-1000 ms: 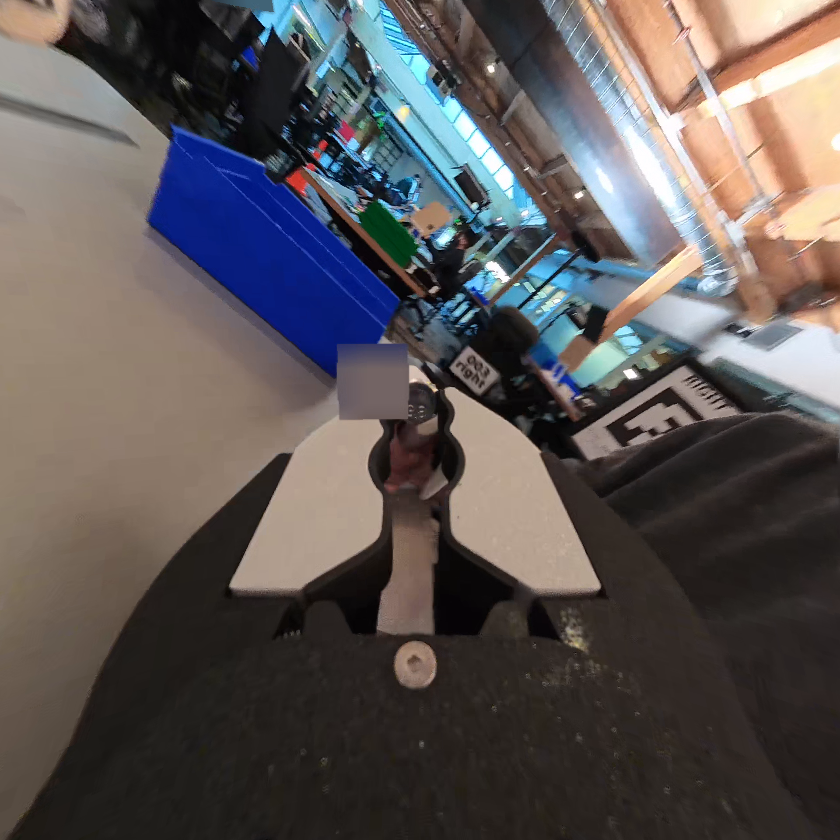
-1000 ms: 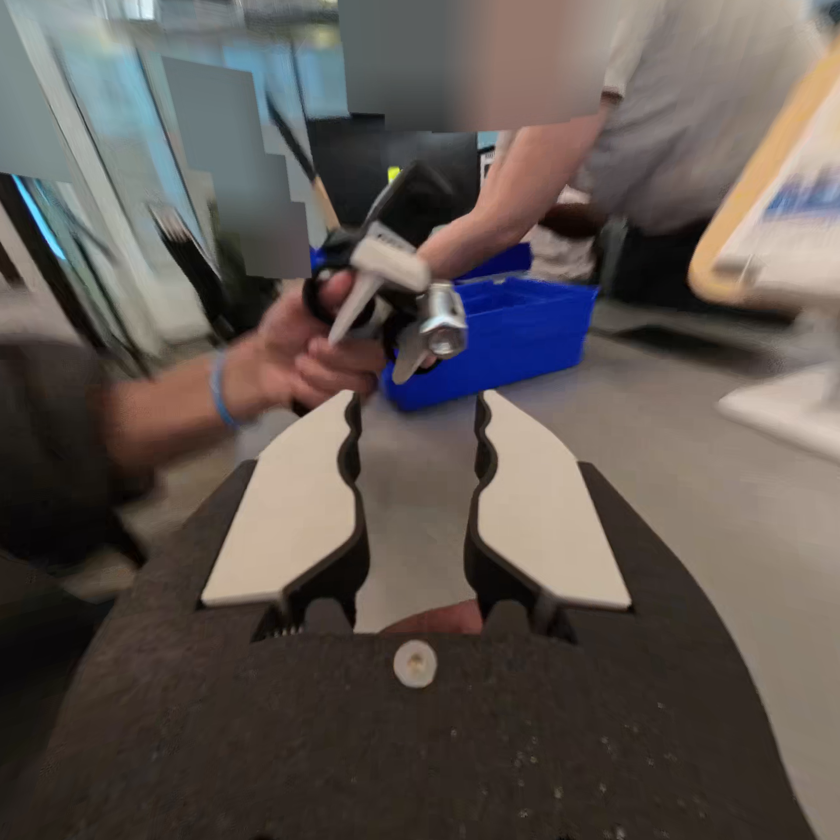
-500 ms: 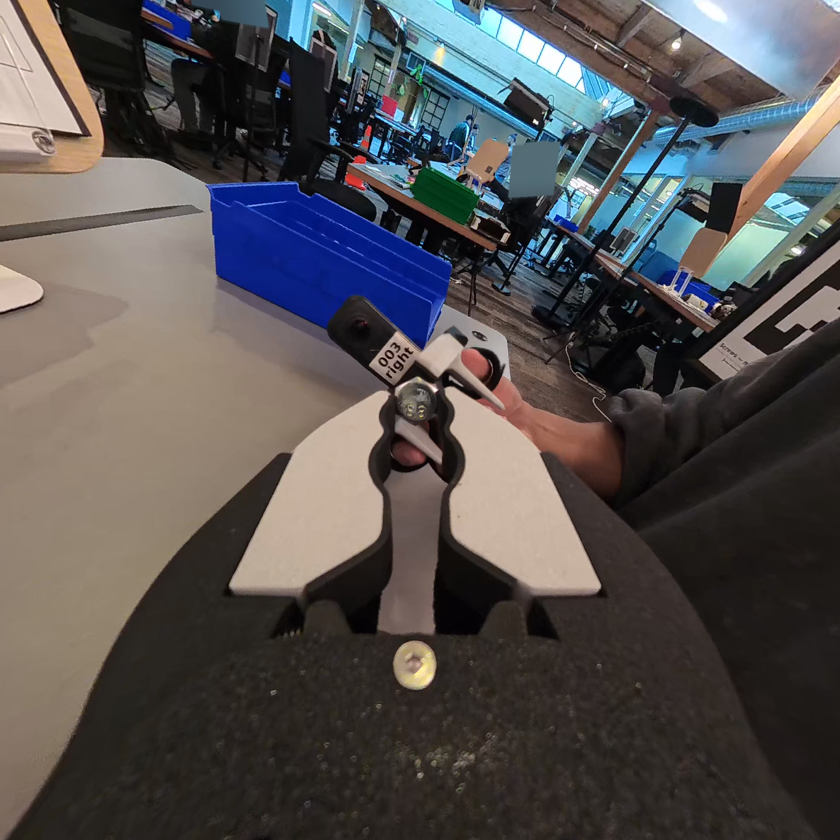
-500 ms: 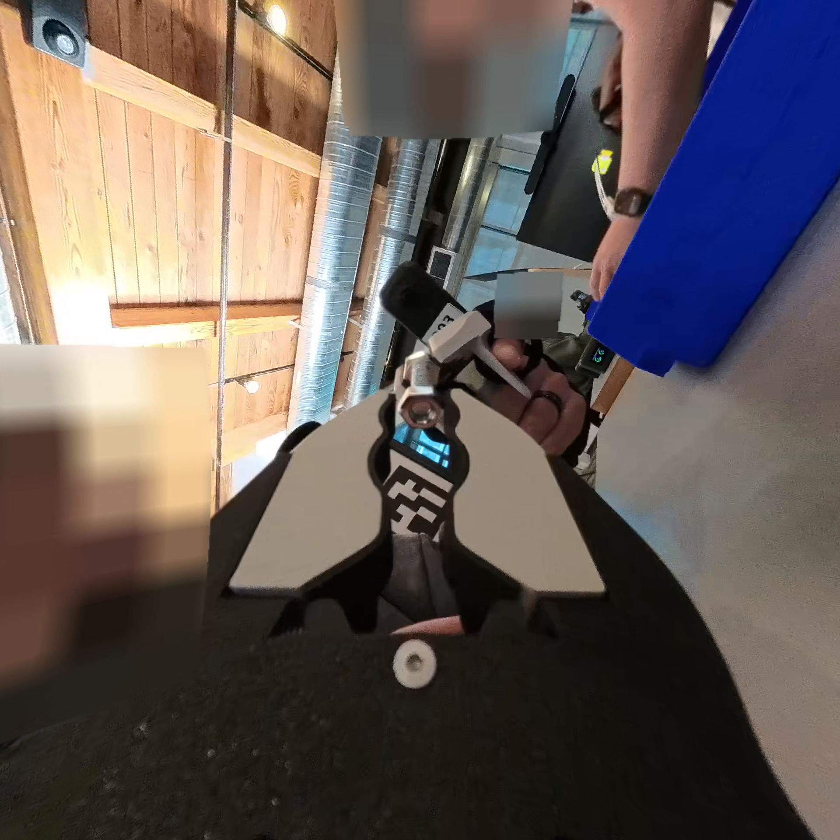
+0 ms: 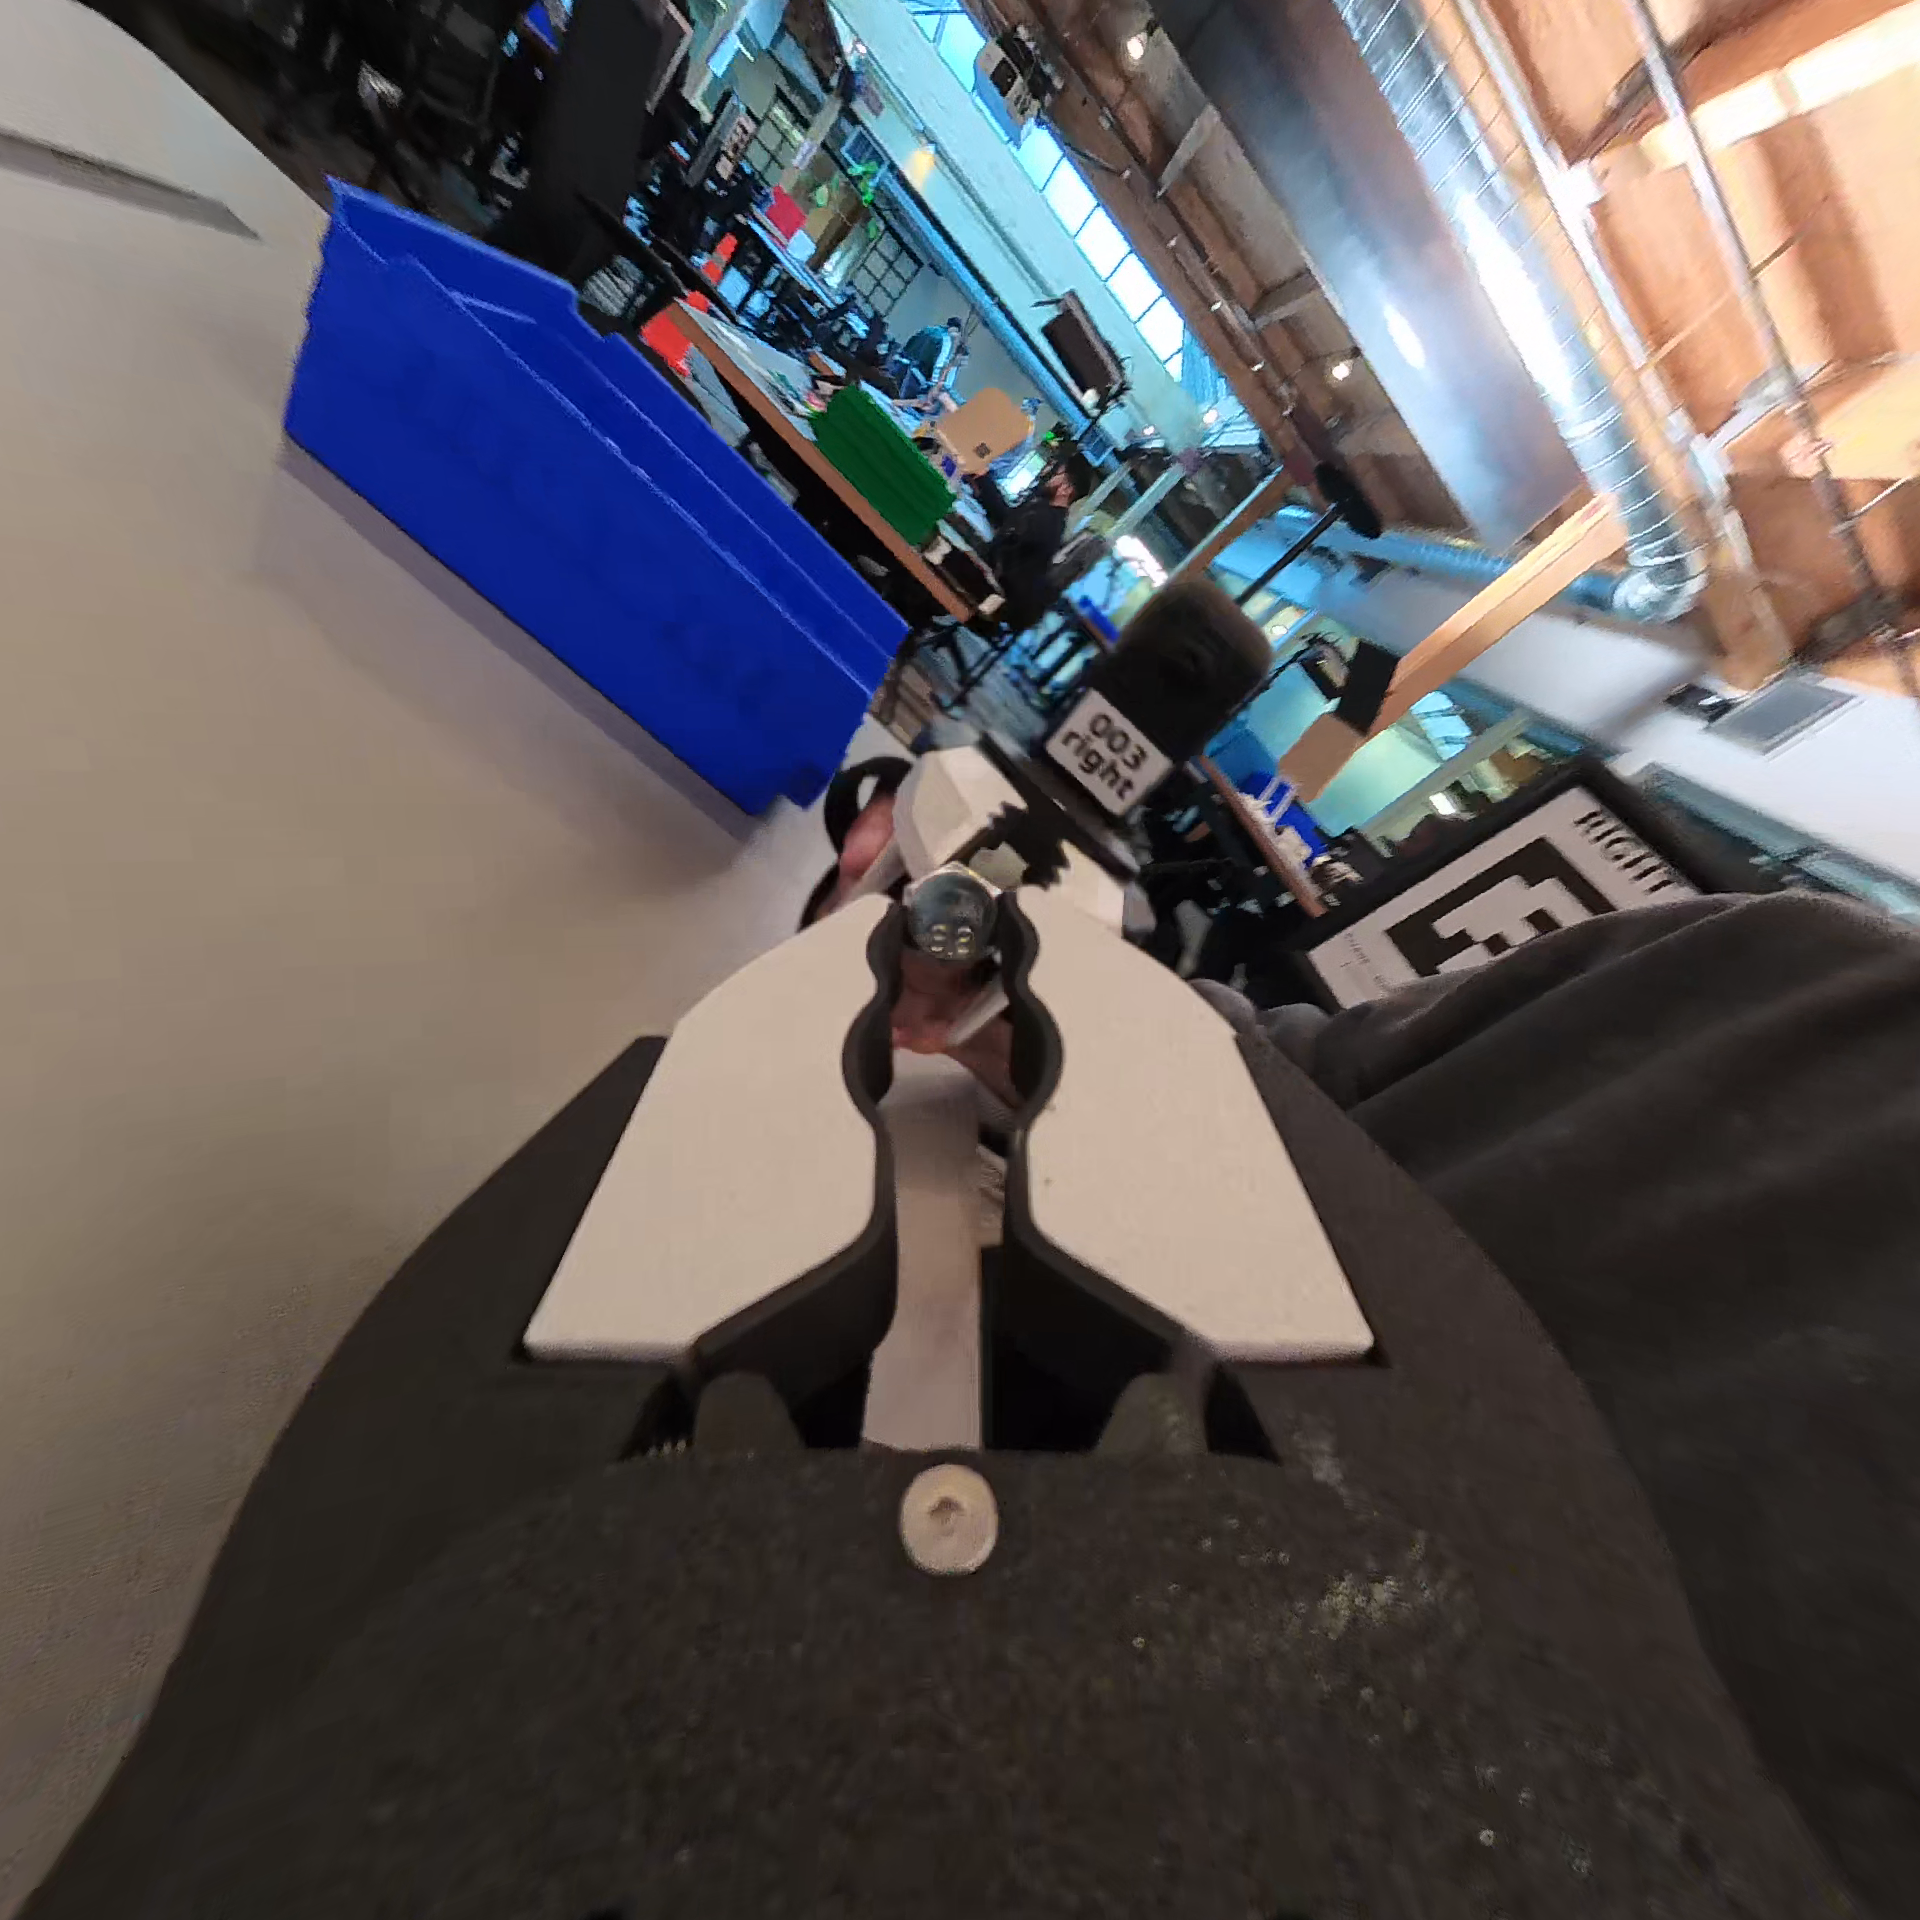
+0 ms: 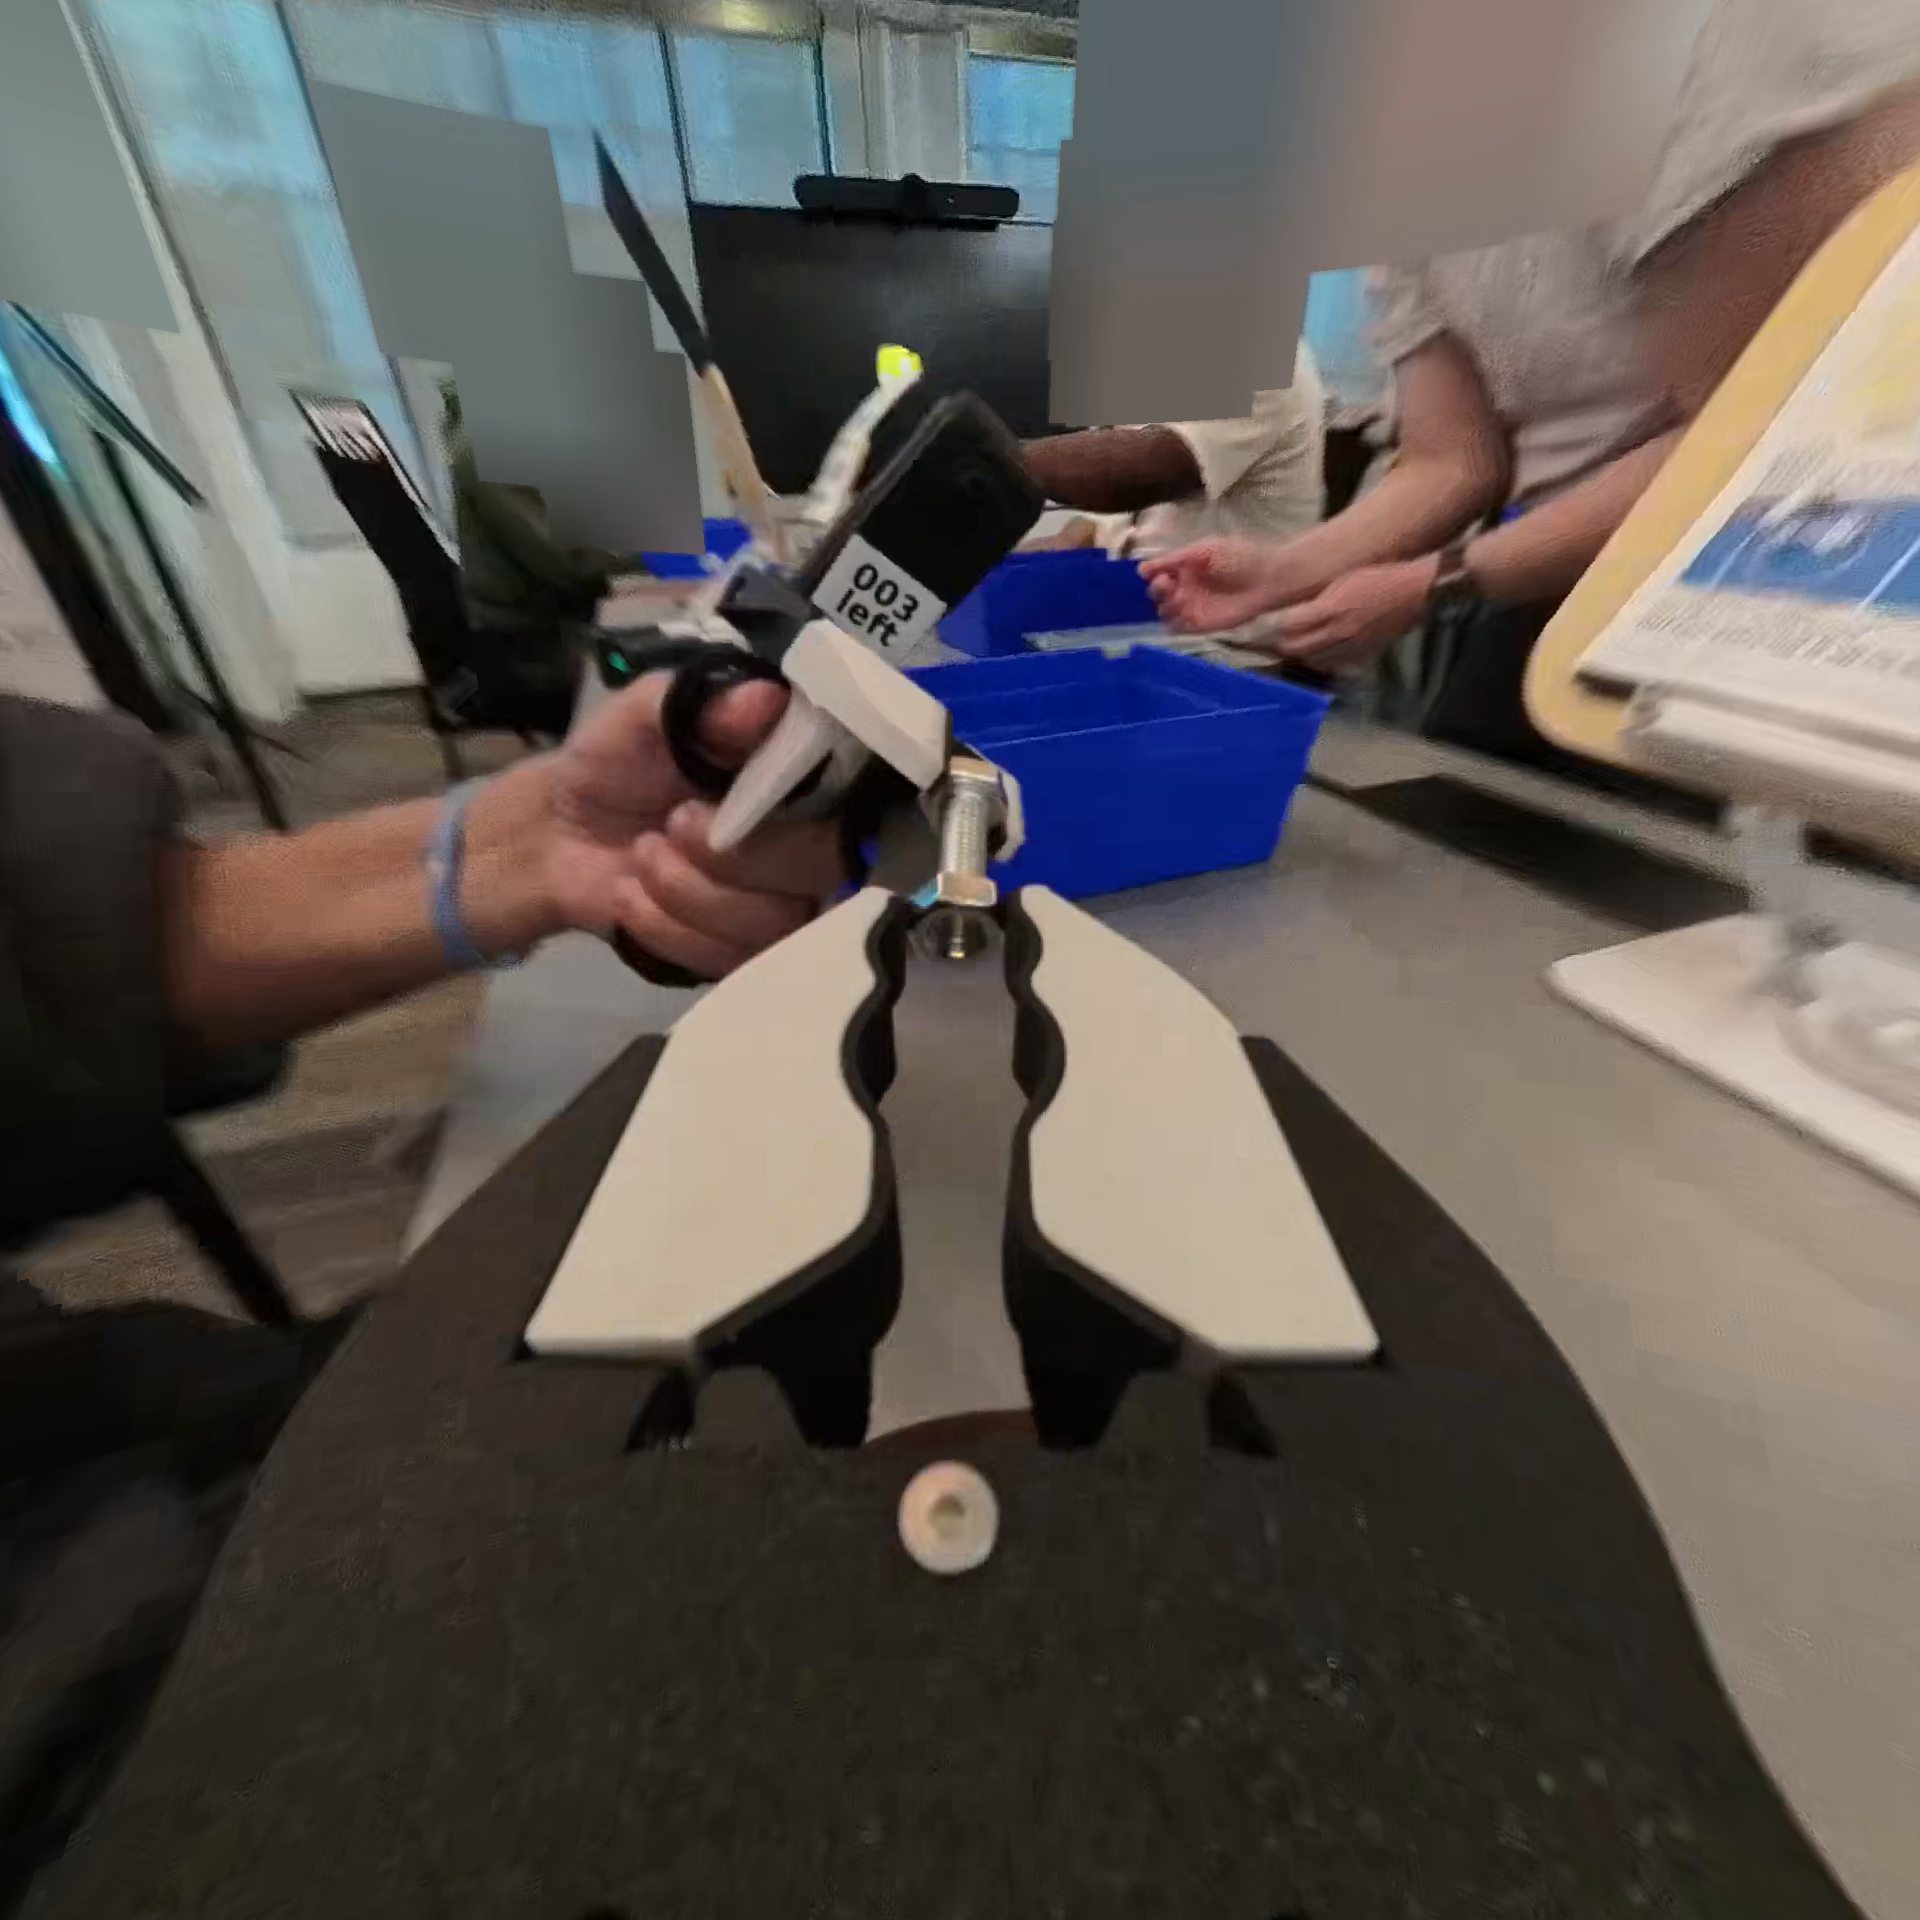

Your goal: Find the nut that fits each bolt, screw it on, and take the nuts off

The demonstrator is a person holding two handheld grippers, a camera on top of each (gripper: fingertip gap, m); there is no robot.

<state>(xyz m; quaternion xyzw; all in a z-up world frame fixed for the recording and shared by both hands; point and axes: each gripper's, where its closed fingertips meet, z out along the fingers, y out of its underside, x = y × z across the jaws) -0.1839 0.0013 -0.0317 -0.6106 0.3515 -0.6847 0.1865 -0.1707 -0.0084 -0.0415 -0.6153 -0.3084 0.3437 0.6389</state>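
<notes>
- Our left hand-held gripper is closed on the head of the bolt, held in the air above the bench.
- Half a second ago our right hand-held gripper was rolled to the side; now it is level again, its fingertips pinching the hex nut at the end of the thread.
- We judge one turn is finished; the nut is not off yet.

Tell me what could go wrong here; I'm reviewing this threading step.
1. The right gripper grips the nut only at its very tips; a twist could flick it off the bolt.
2. The left gripper holds the bolt by its head alone, in mid-air, so it may pivot and cross-thread the nut.
</notes>
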